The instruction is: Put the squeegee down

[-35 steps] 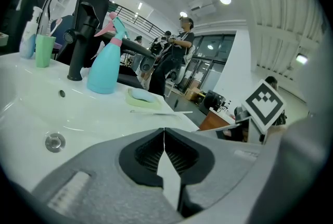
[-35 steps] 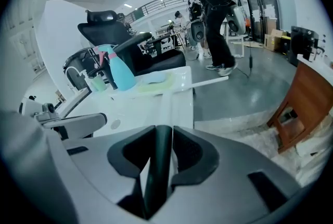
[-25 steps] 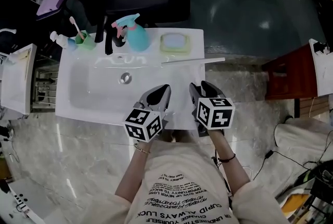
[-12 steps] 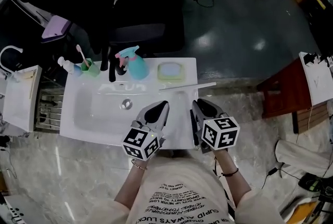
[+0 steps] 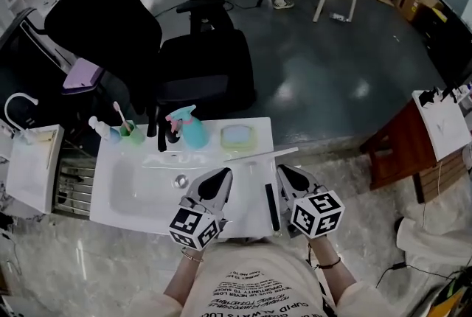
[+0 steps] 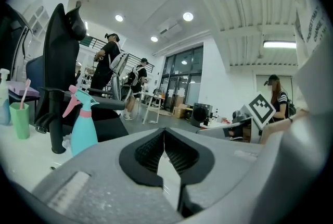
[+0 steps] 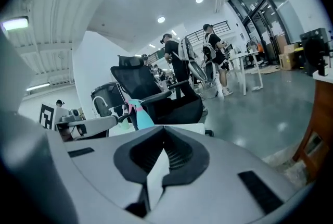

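The squeegee lies on the white sink counter (image 5: 254, 223), its long pale blade (image 5: 262, 154) across the back and its black handle (image 5: 271, 206) pointing toward me. My right gripper (image 5: 285, 170) hovers just right of the handle, shut and empty; its jaws also meet with nothing between them in the right gripper view (image 7: 164, 137). My left gripper (image 5: 220, 175) is raised left of the handle over the basin's edge, shut and empty, as the left gripper view (image 6: 164, 134) confirms. Neither gripper touches the squeegee.
Along the counter's back stand a teal spray bottle (image 5: 193, 130), a black faucet (image 5: 161, 133), a green cup with a toothbrush (image 5: 131, 135) and a green soap dish (image 5: 238, 137). A black office chair (image 5: 206, 79) stands behind, and a brown wooden table (image 5: 402, 146) to the right.
Both grippers have risen off the counter. The right gripper's jaws went from wide open to shut, empty. The squeegee stays lying on the counter.
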The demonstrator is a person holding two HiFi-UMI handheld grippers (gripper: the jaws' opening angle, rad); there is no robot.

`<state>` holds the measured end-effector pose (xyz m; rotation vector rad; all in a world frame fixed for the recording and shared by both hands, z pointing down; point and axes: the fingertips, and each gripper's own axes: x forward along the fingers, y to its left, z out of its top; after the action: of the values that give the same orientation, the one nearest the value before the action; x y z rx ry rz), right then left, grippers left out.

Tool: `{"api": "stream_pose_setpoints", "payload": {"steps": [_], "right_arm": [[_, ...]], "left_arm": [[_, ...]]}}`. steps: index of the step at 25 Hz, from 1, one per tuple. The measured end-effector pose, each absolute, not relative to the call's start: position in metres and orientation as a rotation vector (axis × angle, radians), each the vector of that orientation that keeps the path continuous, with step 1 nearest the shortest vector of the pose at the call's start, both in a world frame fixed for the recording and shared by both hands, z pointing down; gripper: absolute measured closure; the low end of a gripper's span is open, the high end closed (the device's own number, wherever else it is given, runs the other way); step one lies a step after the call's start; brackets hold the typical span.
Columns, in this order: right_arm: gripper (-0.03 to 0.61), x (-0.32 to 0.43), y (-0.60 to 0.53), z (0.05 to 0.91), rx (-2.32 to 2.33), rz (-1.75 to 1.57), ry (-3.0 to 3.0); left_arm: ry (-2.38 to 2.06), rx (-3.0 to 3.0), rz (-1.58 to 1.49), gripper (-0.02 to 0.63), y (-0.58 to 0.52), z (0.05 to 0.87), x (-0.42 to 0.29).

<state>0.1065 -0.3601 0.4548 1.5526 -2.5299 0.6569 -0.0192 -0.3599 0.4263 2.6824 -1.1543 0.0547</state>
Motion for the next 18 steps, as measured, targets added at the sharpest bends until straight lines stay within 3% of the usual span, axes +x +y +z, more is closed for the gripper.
{"api": "stream_pose_setpoints", "payload": {"steps": [18], "right_arm": [[0.574, 0.137, -0.364, 0.391, 1.761, 0.49, -2.661]], "left_arm": [[-1.365, 2.725, -0.039, 0.591, -0.372, 0.382, -0.065]]}}
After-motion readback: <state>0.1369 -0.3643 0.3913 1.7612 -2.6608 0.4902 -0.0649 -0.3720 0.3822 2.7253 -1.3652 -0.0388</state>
